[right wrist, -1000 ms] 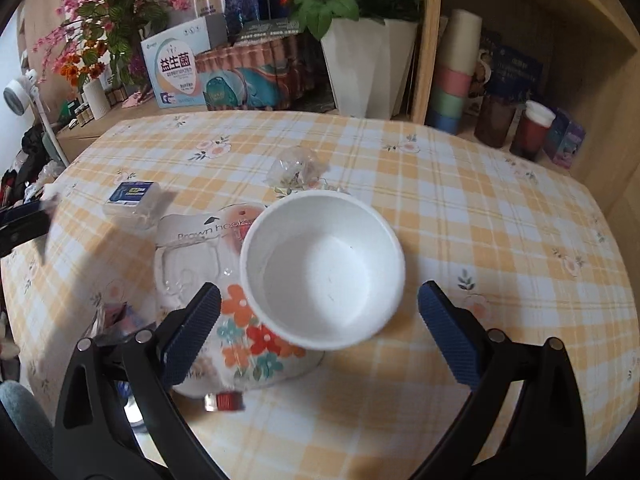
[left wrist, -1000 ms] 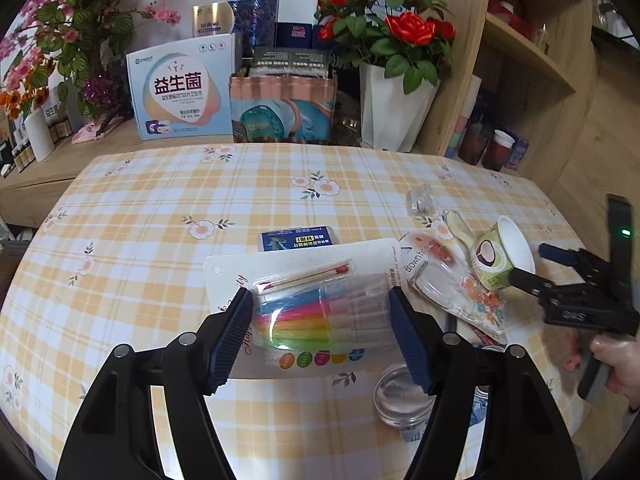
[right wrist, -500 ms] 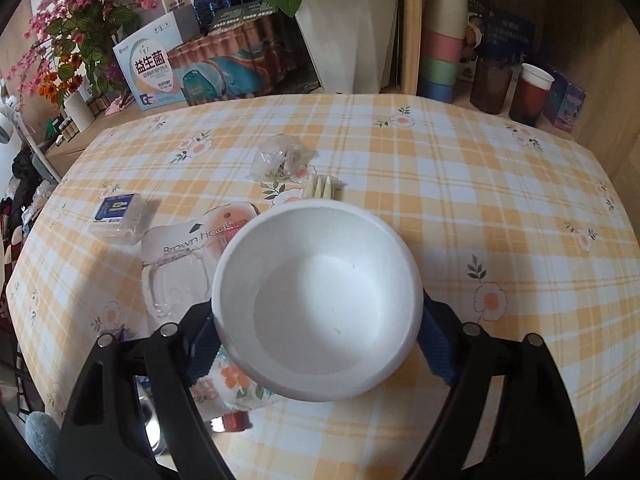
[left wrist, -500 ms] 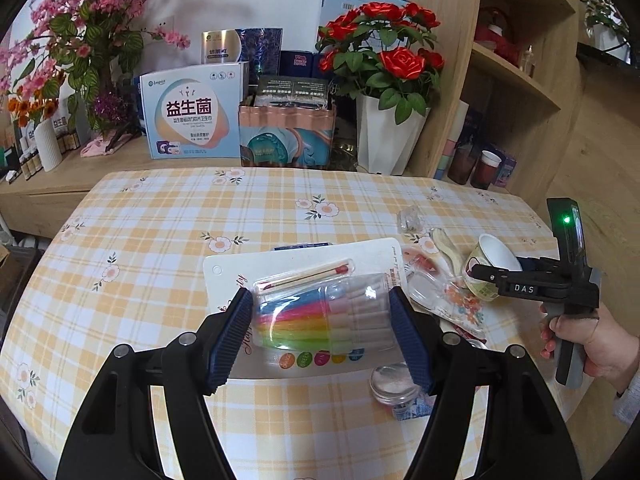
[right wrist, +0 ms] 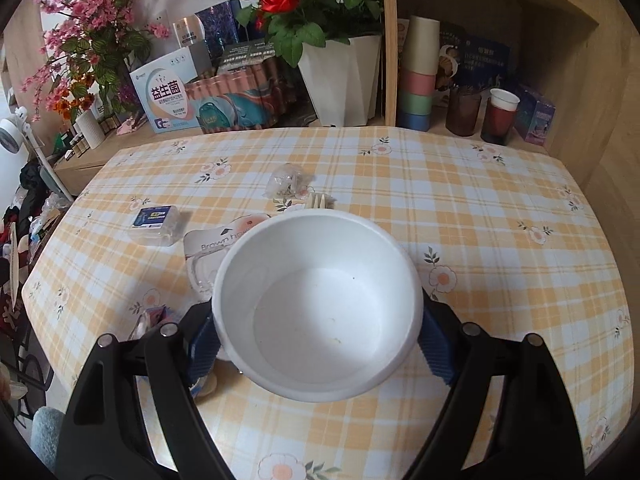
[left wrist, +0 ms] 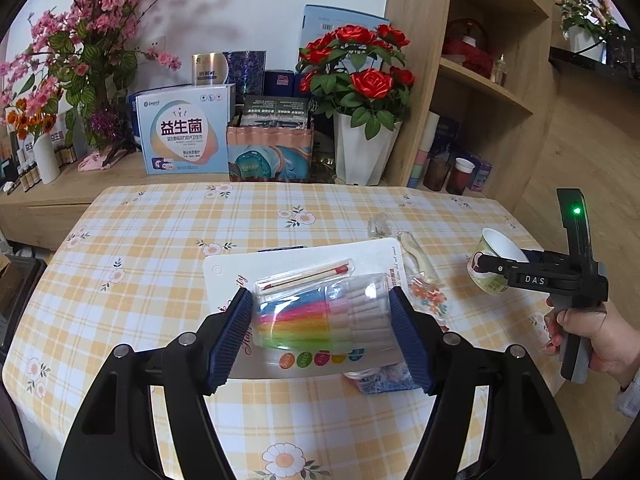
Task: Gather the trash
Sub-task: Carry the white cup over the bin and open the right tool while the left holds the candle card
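Observation:
My left gripper (left wrist: pixel 320 334) is shut on a blister pack of coloured markers (left wrist: pixel 320 312) and holds it above the table. My right gripper (right wrist: pixel 318 340) is shut on a white paper cup (right wrist: pixel 316 304), held above the table; in the left wrist view the cup (left wrist: pixel 494 264) shows a printed outside and sits in the right gripper (left wrist: pixel 490 266) at the right. On the table lie a clear "Brown" hook package (right wrist: pixel 208 252), a crumpled clear wrapper (right wrist: pixel 288 178), a small blue-labelled box (right wrist: pixel 154 218) and a plastic fork (right wrist: pixel 320 202).
The checked tablecloth (right wrist: pixel 500 240) covers the table. Behind it stand a white vase of red roses (left wrist: pixel 362 148), boxes (left wrist: pixel 184 132) and pink blossoms (left wrist: pixel 80 48). A wooden shelf (right wrist: pixel 500 60) at the right holds stacked cups (right wrist: pixel 418 76). A small bottle or lid lies under the marker pack (left wrist: pixel 376 378).
Both grippers have risen from the table with their loads. The right gripper closed on the cup and lifted it; the marker pack came up clear of the blue box.

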